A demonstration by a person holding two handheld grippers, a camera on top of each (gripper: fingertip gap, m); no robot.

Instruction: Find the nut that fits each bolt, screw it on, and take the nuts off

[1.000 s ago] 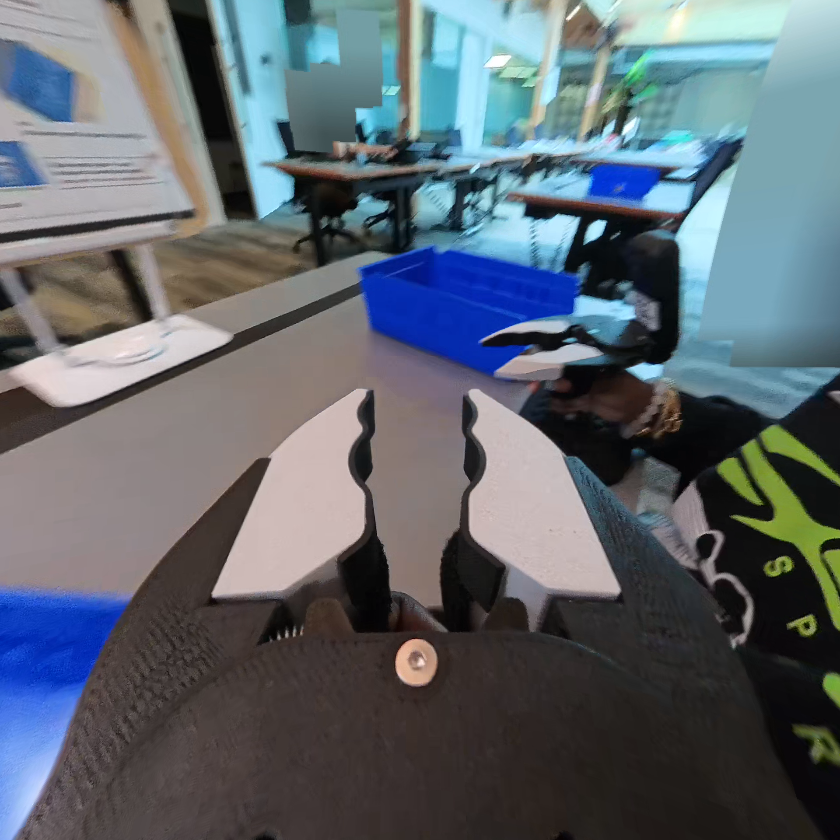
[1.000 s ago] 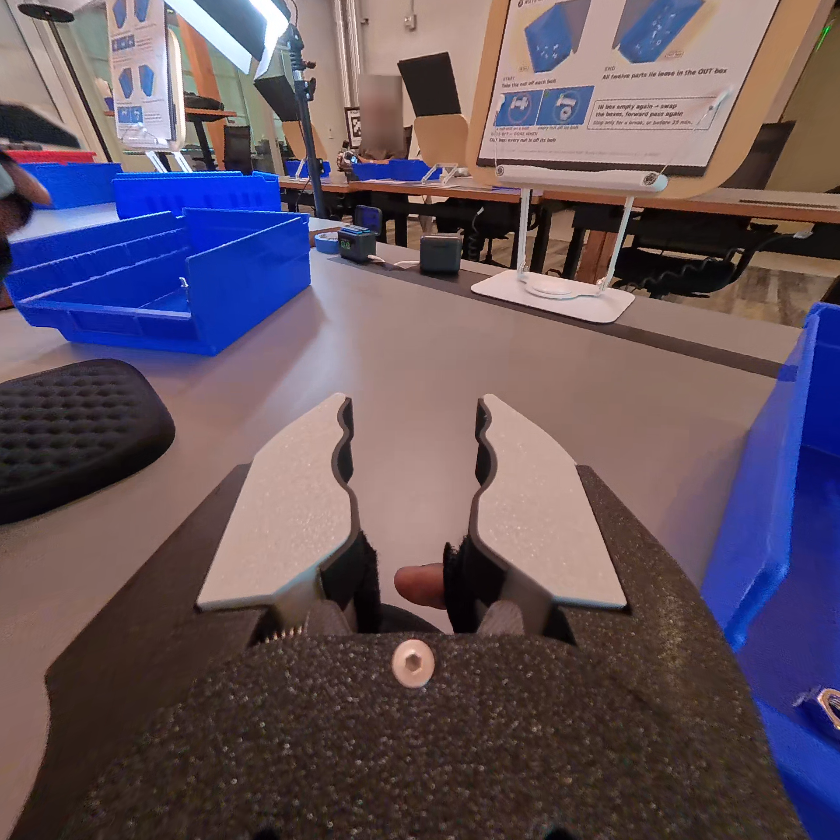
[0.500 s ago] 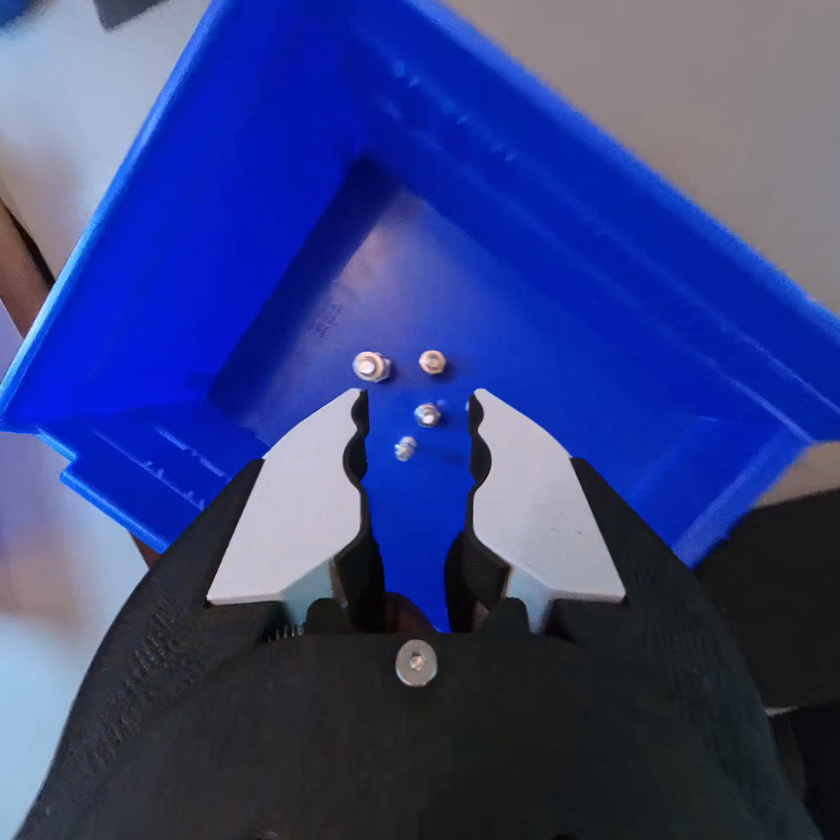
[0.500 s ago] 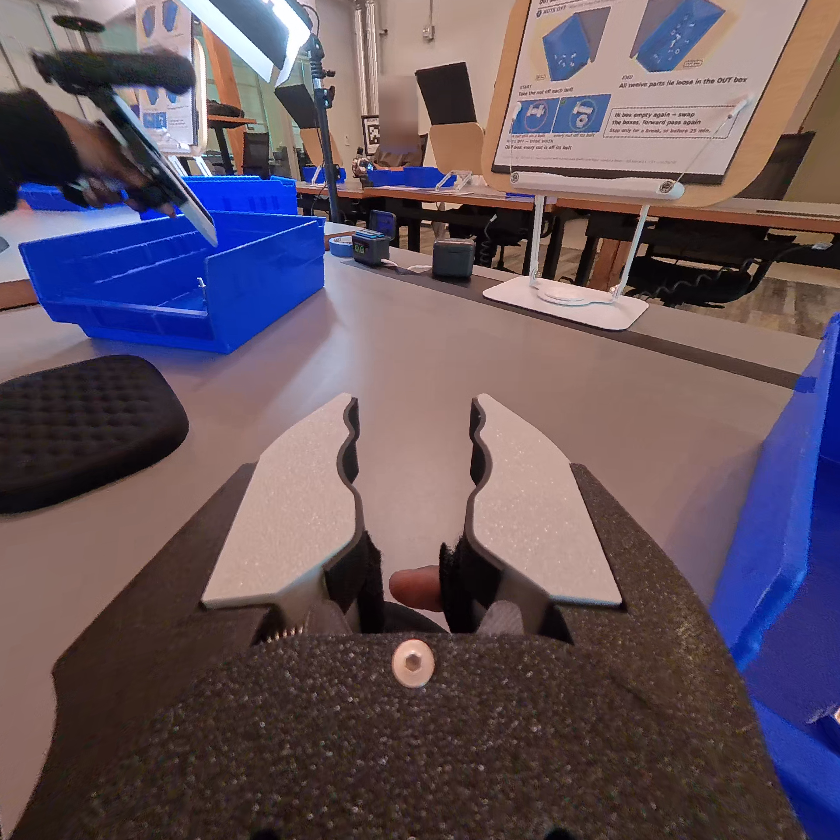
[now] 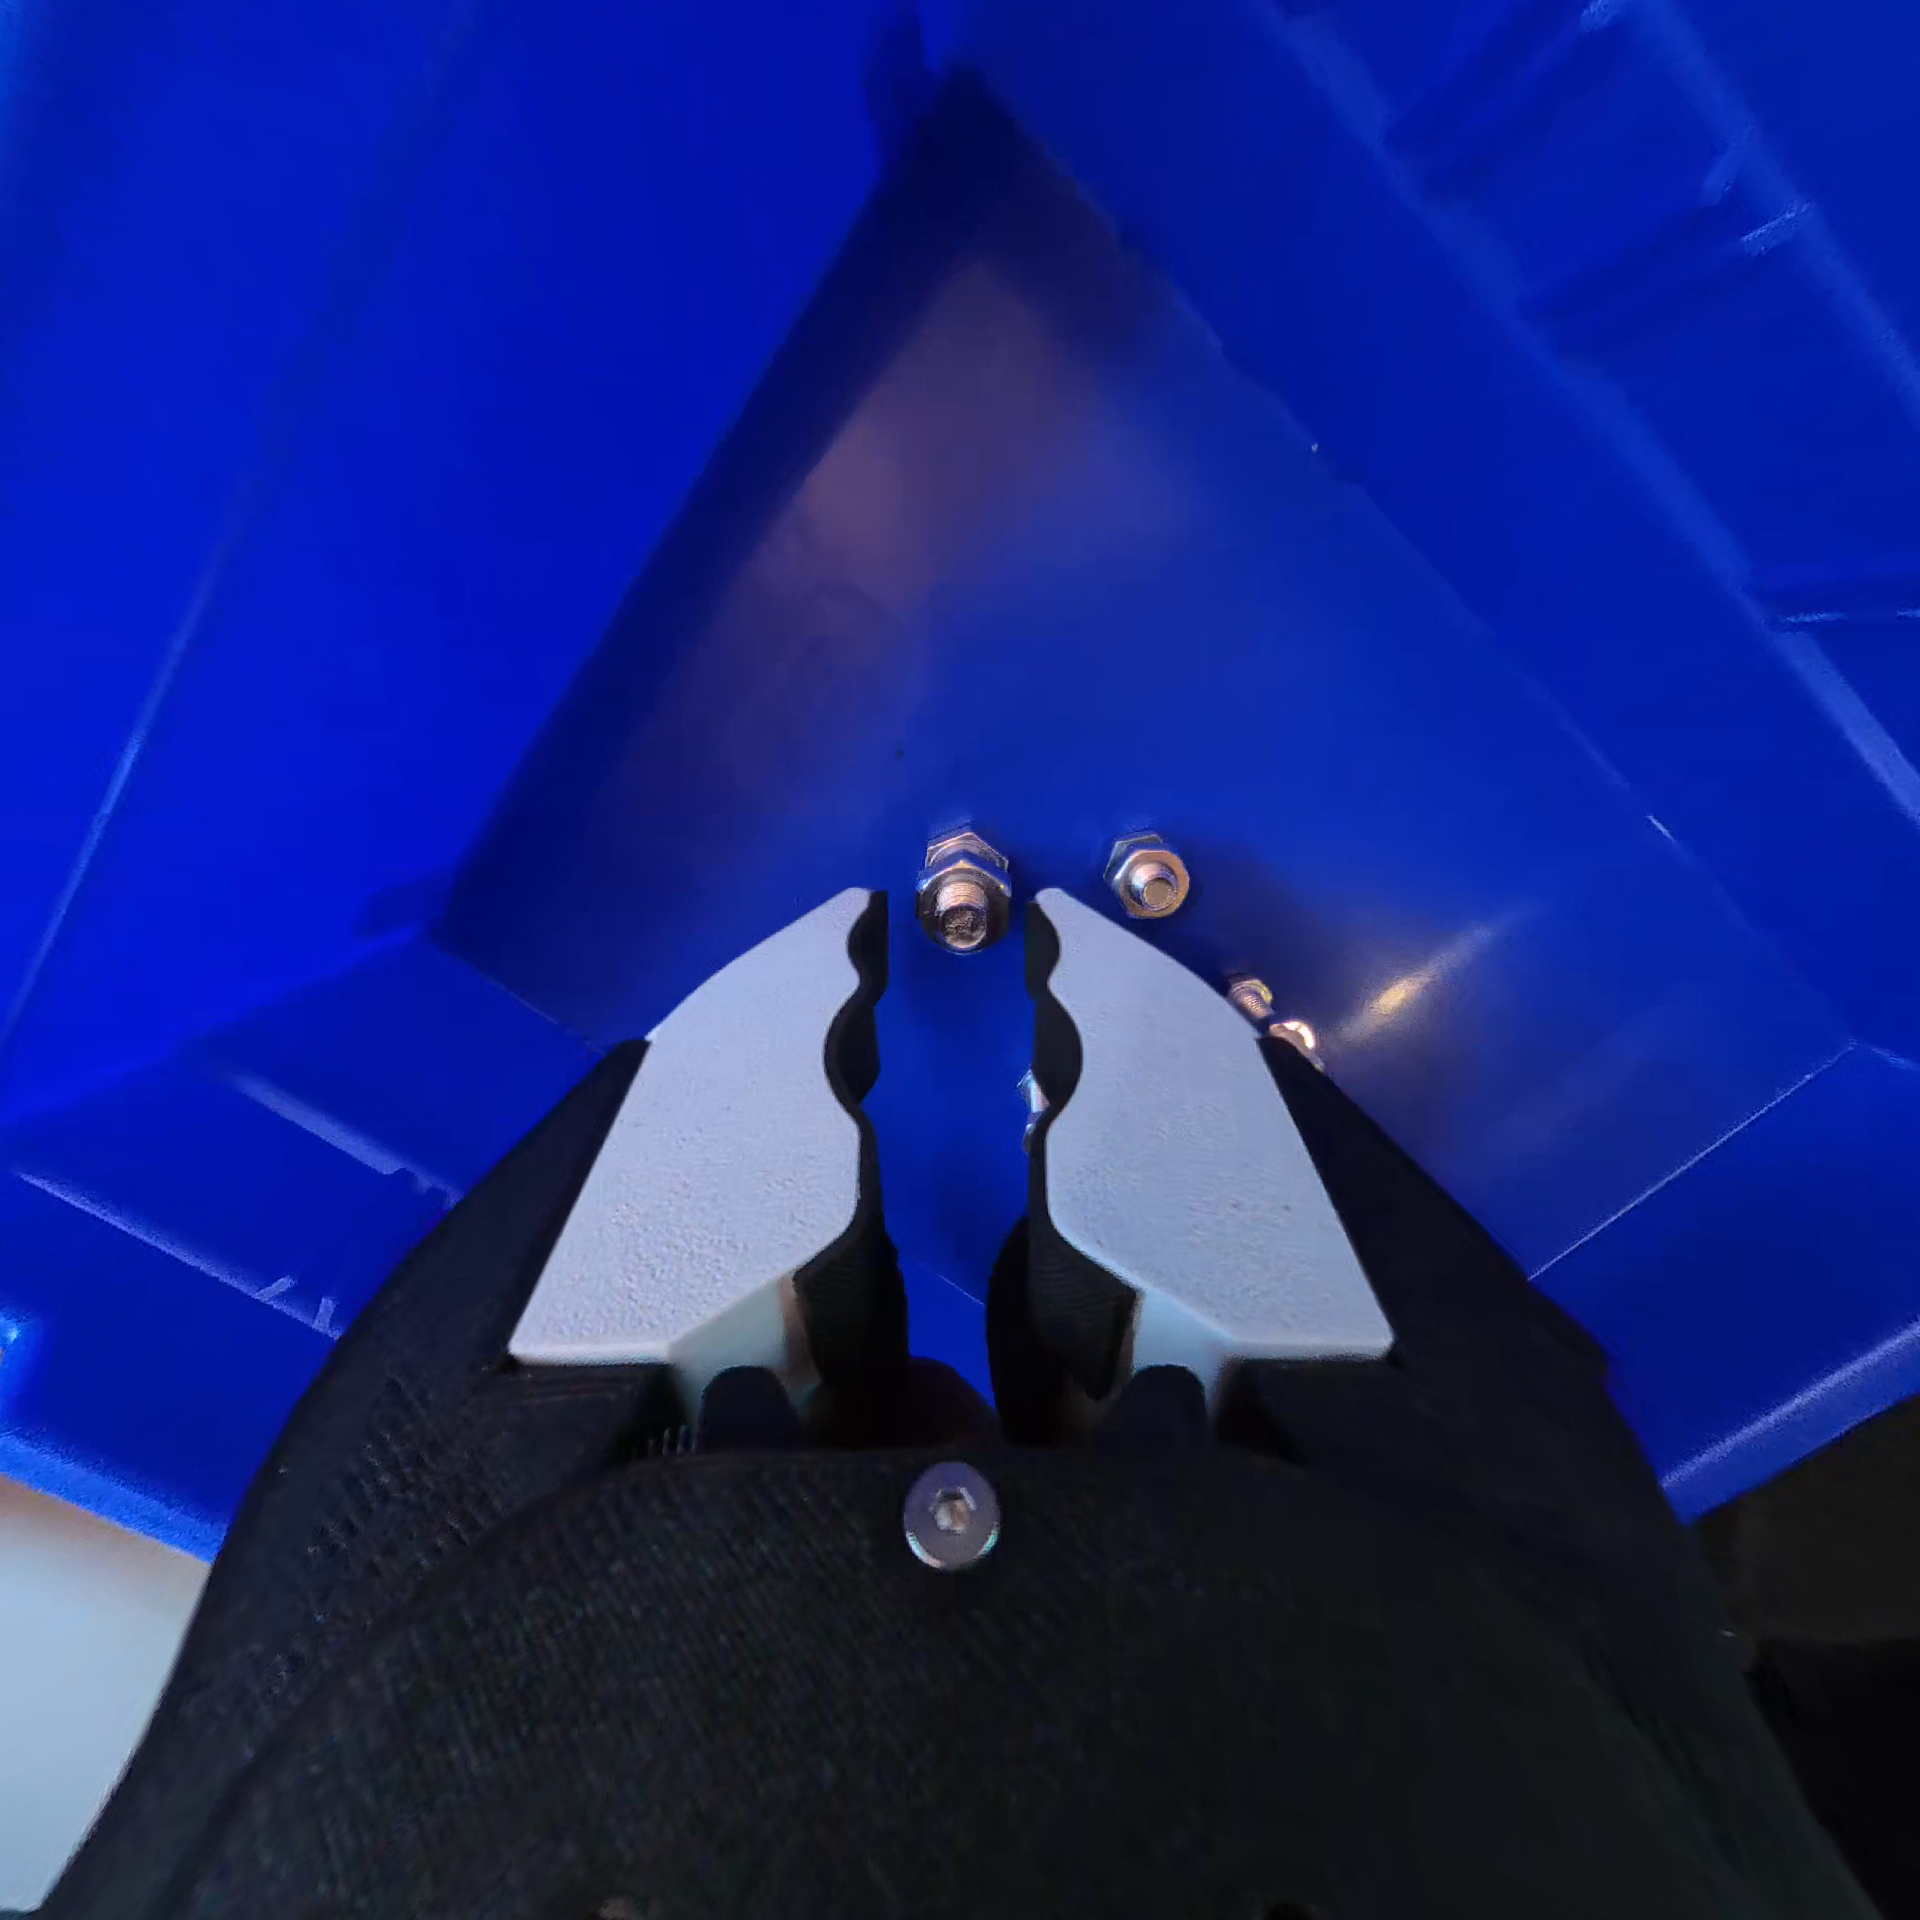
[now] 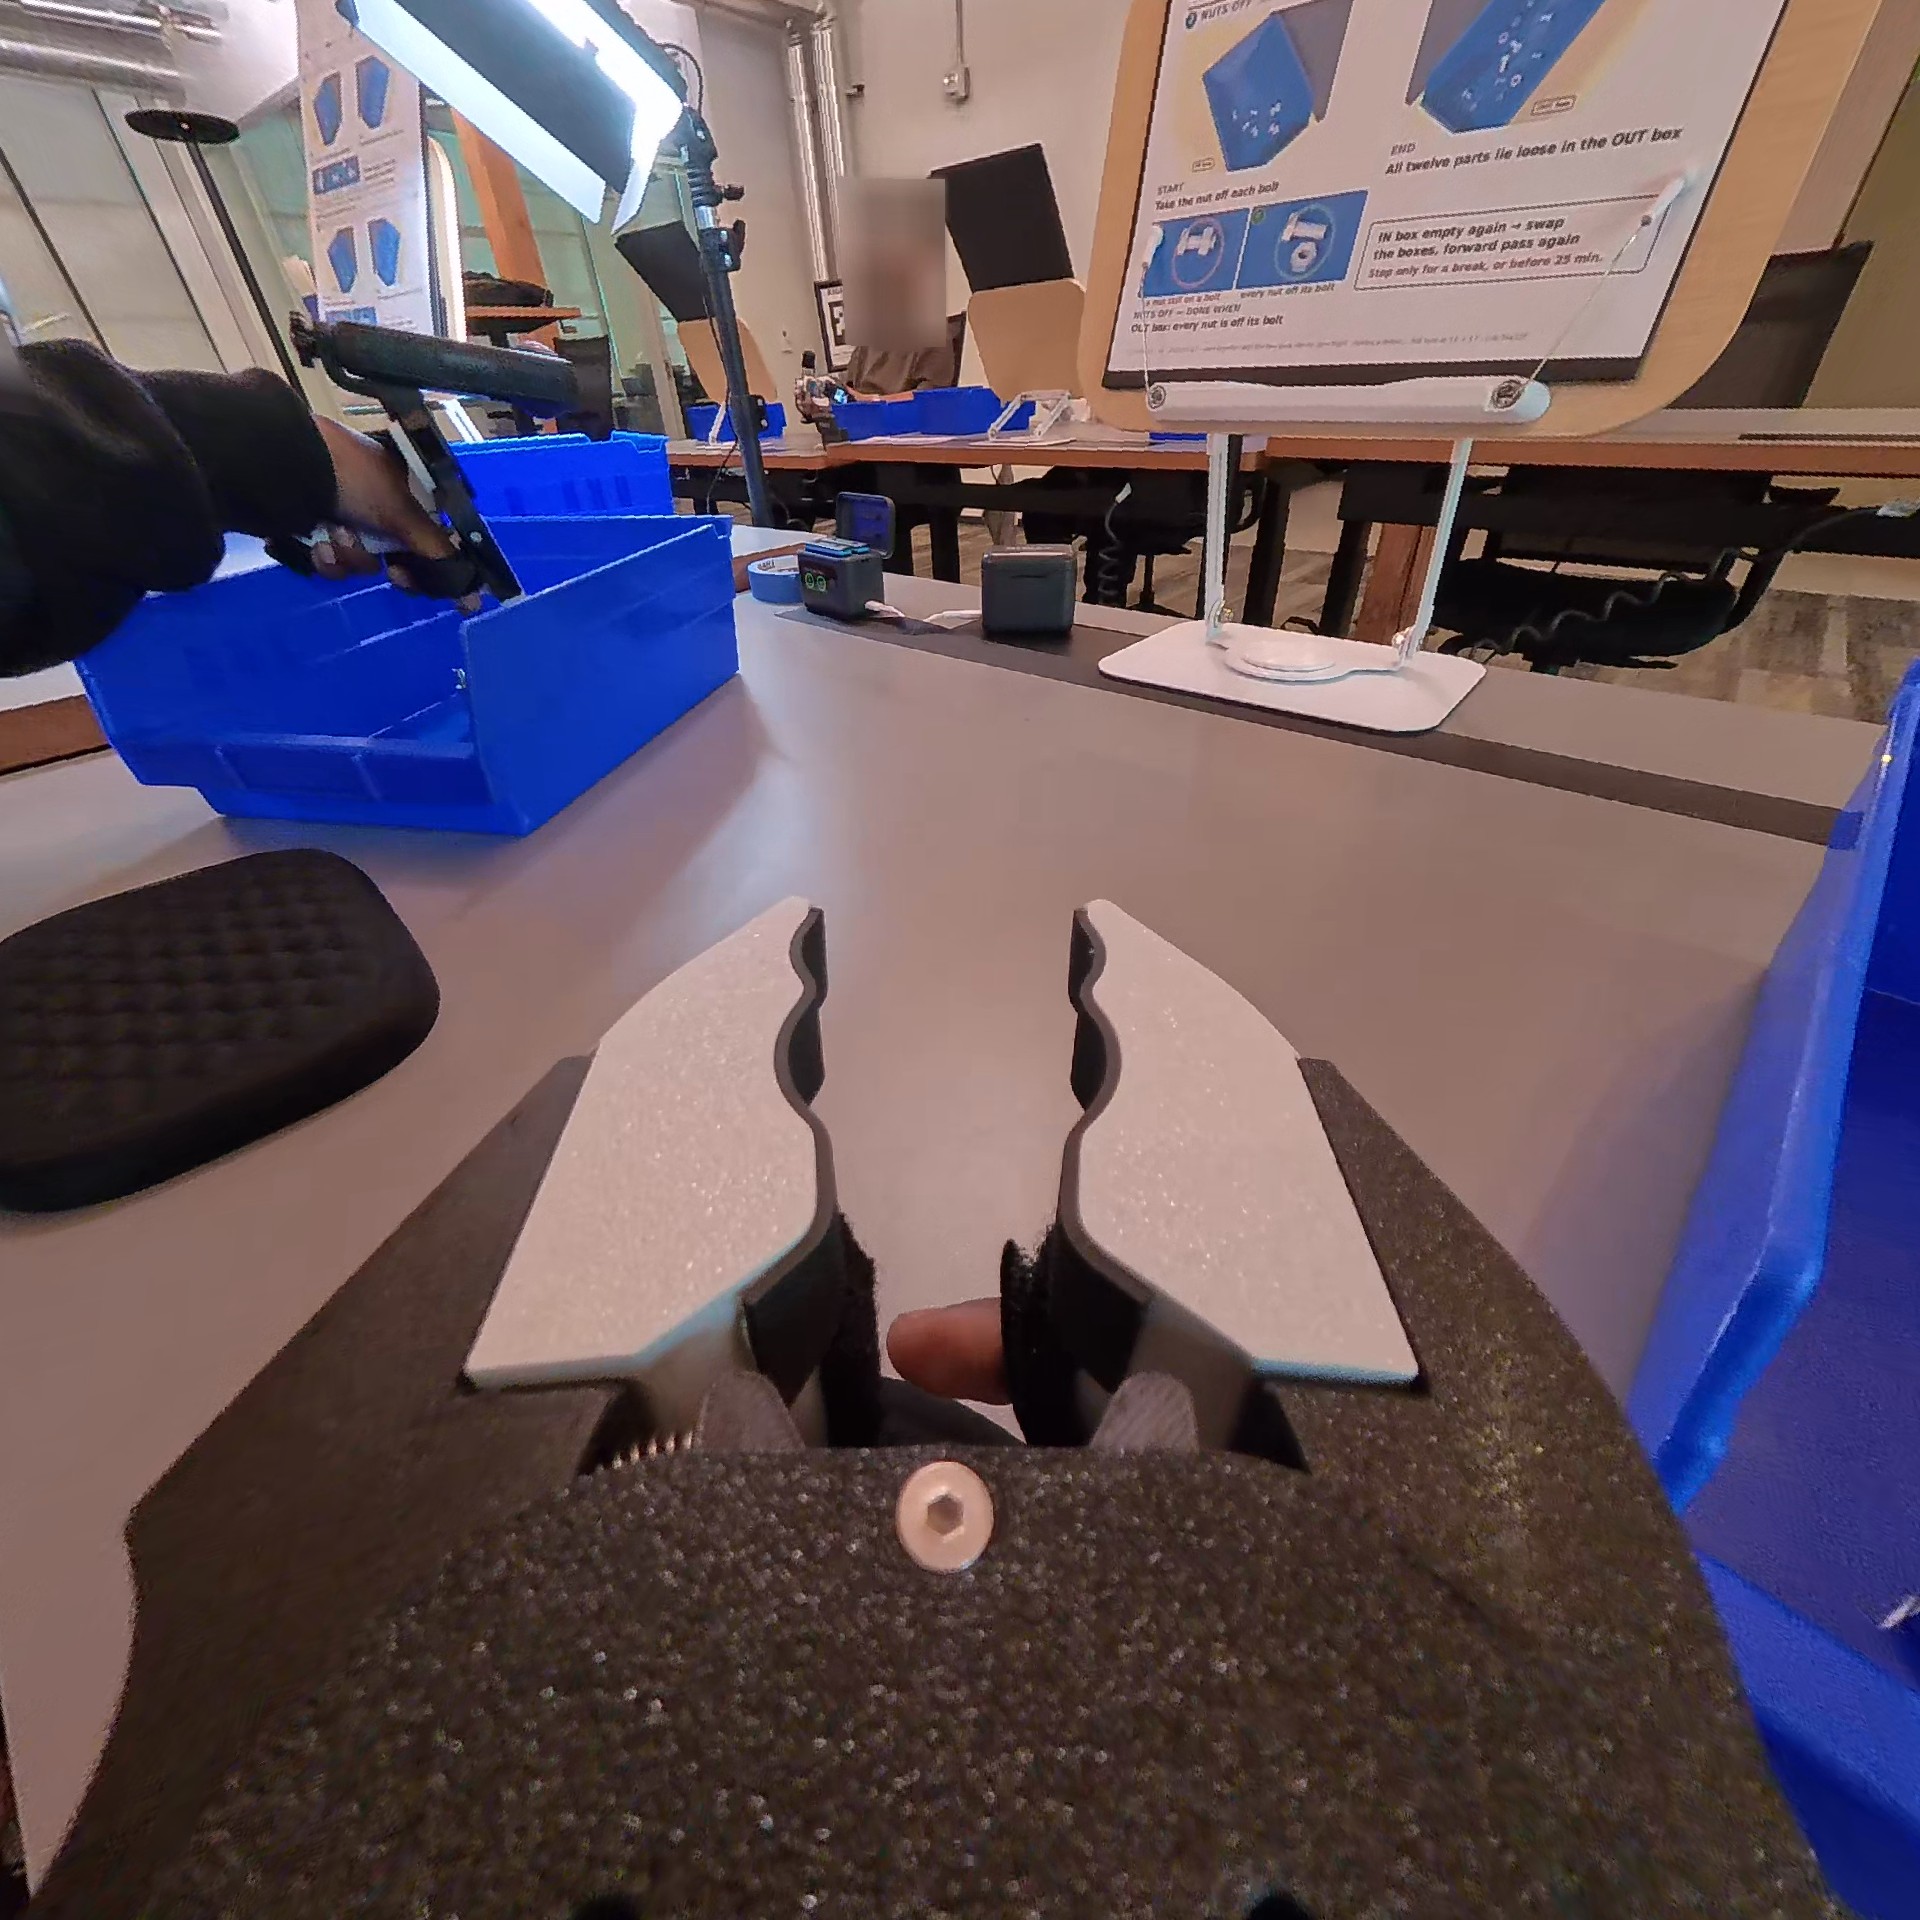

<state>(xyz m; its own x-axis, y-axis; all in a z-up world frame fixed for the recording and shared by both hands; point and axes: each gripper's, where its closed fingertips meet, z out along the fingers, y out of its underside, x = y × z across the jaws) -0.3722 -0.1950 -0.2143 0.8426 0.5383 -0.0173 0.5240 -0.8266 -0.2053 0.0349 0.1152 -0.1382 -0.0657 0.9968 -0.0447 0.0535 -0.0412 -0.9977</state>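
Note:
In the left wrist view my left gripper (image 5: 958, 902) is low inside a blue bin (image 5: 416, 520), pointing down at its floor. Its jaws are open. A silver bolt with a nut on it (image 5: 961, 904) stands between the fingertips, with a gap showing on each side. A second nutted bolt (image 5: 1146, 878) stands just to the right, and more small bolts (image 5: 1273, 1016) lie by the right finger (image 5: 1153, 1091). In the right wrist view my right gripper (image 6: 945, 914) is open and empty above the grey table (image 6: 1039, 810). The left gripper (image 6: 457, 540) shows there reaching into the far bin (image 6: 582, 707).
A second blue bin (image 6: 1787, 1143) stands close at the right gripper's right. A black padded rest (image 6: 197, 1018) lies at the left. A sign on a white stand (image 6: 1299, 665), small boxes (image 6: 842, 577) and a tape roll (image 6: 769, 571) sit at the table's back. The grippers' ends are close to 50 centimetres from one another.
My left gripper swung from over the table down into the bin, dropped close to the bolts, and its jaws narrowed around one bolt. My right gripper barely moved.

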